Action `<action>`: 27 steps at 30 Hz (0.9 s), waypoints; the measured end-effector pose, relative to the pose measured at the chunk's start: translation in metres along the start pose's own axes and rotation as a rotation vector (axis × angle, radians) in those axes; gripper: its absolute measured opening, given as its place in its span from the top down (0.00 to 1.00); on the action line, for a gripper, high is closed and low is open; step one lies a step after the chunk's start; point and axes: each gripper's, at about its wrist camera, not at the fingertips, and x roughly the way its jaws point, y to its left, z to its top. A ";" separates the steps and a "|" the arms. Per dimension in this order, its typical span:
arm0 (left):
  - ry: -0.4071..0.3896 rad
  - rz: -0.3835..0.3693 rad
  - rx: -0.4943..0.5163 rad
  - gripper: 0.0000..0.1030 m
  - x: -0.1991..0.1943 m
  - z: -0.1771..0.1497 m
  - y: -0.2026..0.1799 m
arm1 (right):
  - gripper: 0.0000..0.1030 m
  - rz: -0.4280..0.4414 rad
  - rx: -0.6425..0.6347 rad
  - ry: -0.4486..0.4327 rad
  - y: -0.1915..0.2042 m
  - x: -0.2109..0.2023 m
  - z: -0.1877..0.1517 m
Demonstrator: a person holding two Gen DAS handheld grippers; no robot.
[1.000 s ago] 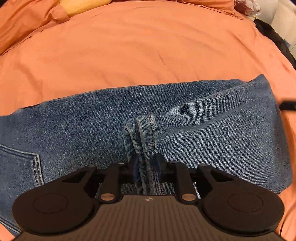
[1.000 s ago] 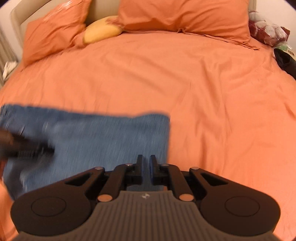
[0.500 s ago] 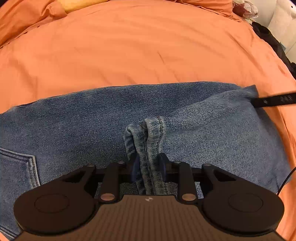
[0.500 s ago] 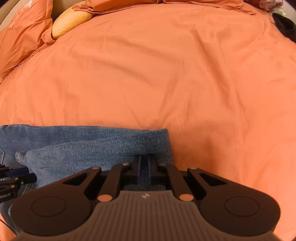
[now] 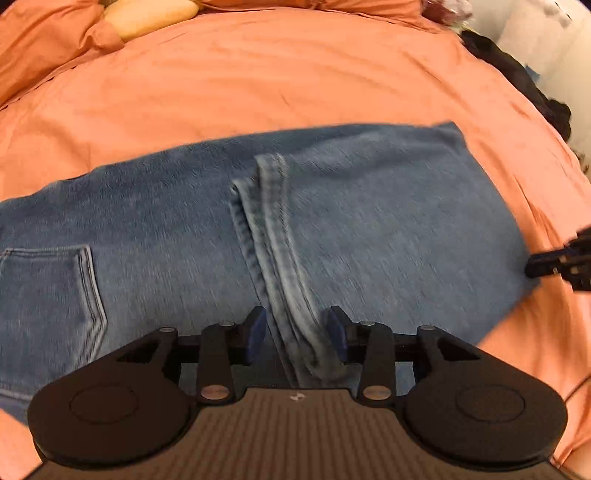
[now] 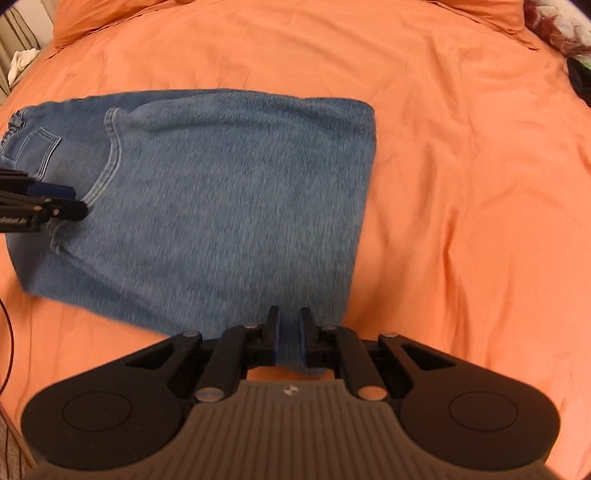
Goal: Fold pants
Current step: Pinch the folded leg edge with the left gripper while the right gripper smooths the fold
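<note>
1. The pants (image 6: 229, 192), blue denim, are seen folded and lying flat on the orange bed (image 6: 461, 184), with a back pocket (image 5: 51, 288) shown at 9 o'clock in the left wrist view.
2. The stacked hems (image 5: 273, 229) are seen running between the spread fingers of the left gripper (image 5: 297, 328); no pinch is made on them.
3. A near corner of the denim is pinched between the close-set fingers of the right gripper (image 6: 289, 332), at 6 o'clock of the fabric.
4. White lettering is visible on the left gripper at 9 o'clock in the right wrist view, but it cannot be read in full.
5. Orange pillows (image 6: 110, 18) are seen at 12 o'clock.
</note>
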 end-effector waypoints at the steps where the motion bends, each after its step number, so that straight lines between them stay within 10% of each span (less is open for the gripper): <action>1: -0.004 0.009 0.008 0.55 -0.002 -0.004 -0.003 | 0.96 0.001 0.011 0.002 0.000 0.001 -0.003; 12: 0.022 0.017 -0.079 0.47 0.015 -0.023 0.003 | 1.00 -0.032 0.072 0.020 0.001 0.022 -0.019; 21: -0.087 0.079 -0.057 0.40 -0.047 -0.047 0.057 | 0.71 -0.087 -0.250 -0.042 0.049 -0.004 -0.005; 27: -0.145 0.130 -0.237 0.28 -0.081 -0.061 0.129 | 0.65 -0.073 -0.466 -0.074 0.095 -0.008 0.015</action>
